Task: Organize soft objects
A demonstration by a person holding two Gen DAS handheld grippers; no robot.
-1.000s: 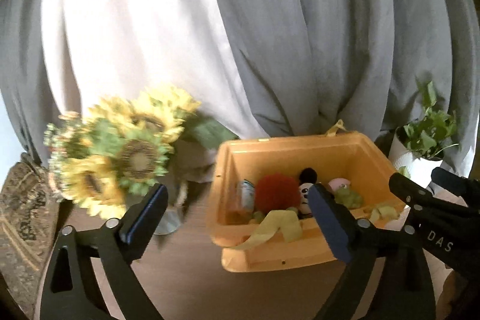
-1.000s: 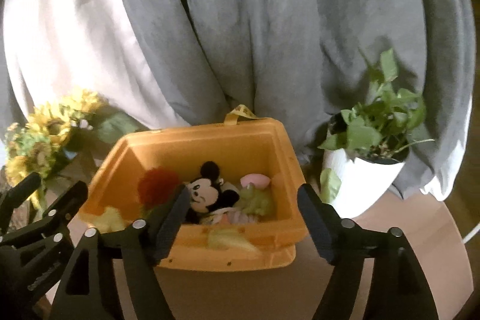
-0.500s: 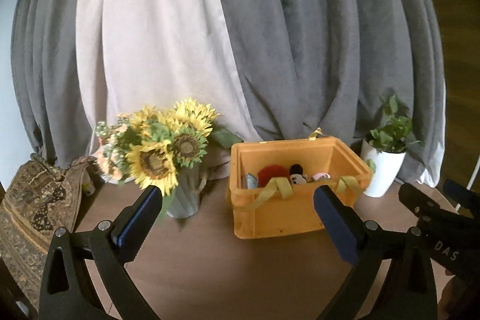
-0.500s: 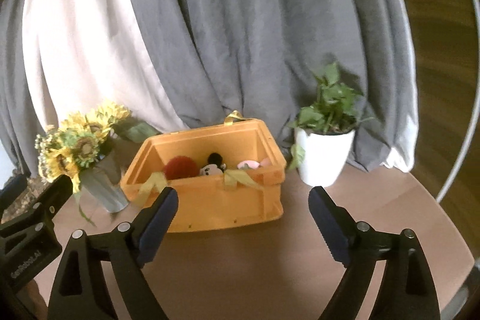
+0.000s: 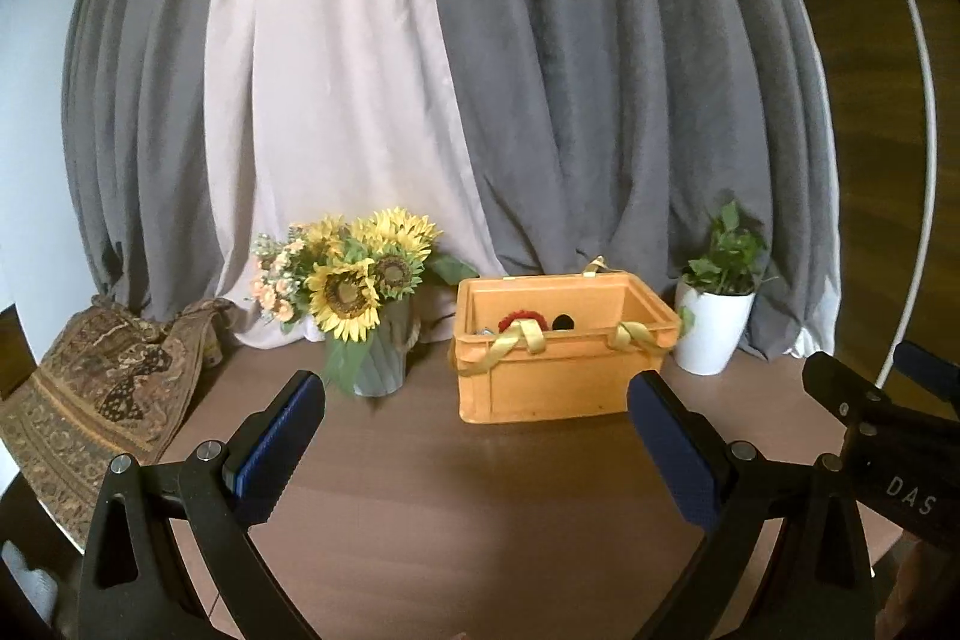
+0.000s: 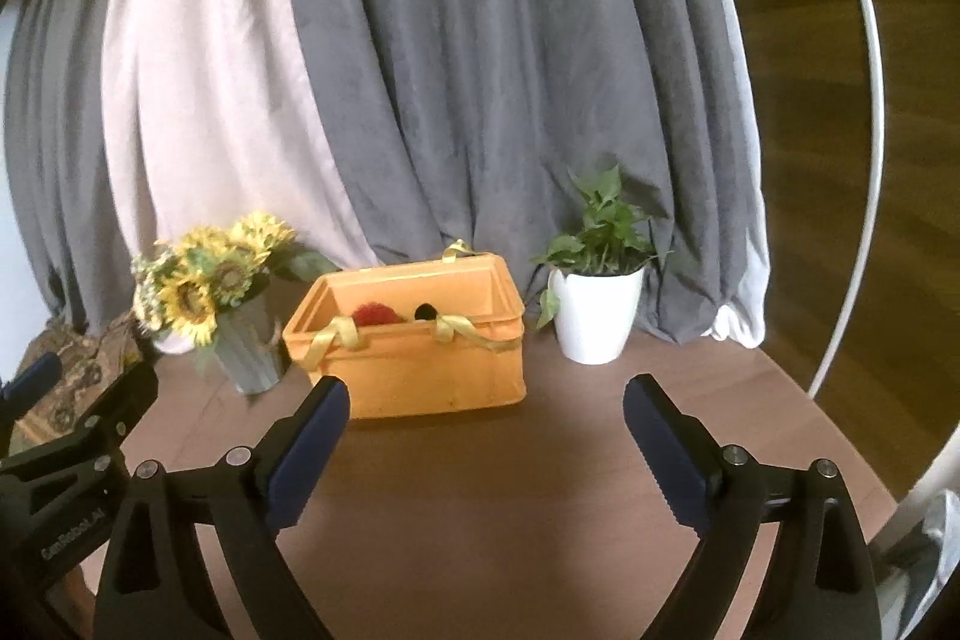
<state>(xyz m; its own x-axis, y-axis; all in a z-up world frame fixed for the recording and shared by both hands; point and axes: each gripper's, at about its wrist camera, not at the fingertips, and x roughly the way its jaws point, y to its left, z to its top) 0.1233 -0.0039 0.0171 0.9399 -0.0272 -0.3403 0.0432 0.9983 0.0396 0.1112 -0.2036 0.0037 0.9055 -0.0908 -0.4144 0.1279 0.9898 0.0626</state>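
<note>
Grey and cream curtains (image 5: 420,100) are hanging behind the round brown table (image 5: 480,490). The orange box (image 5: 558,370) is standing at frame centre, with the red toy (image 5: 521,321) and other soft toys inside. My left gripper (image 5: 477,436) is spread apart and empty; my right gripper (image 6: 486,436) is opening, with nothing between its jaws. I judge the tidying almost done, so I am keeping both low and level. Sunflowers (image 5: 354,280) left and the plant (image 5: 720,304) right are crowding the box; the table edge is curving at lower right.
</note>
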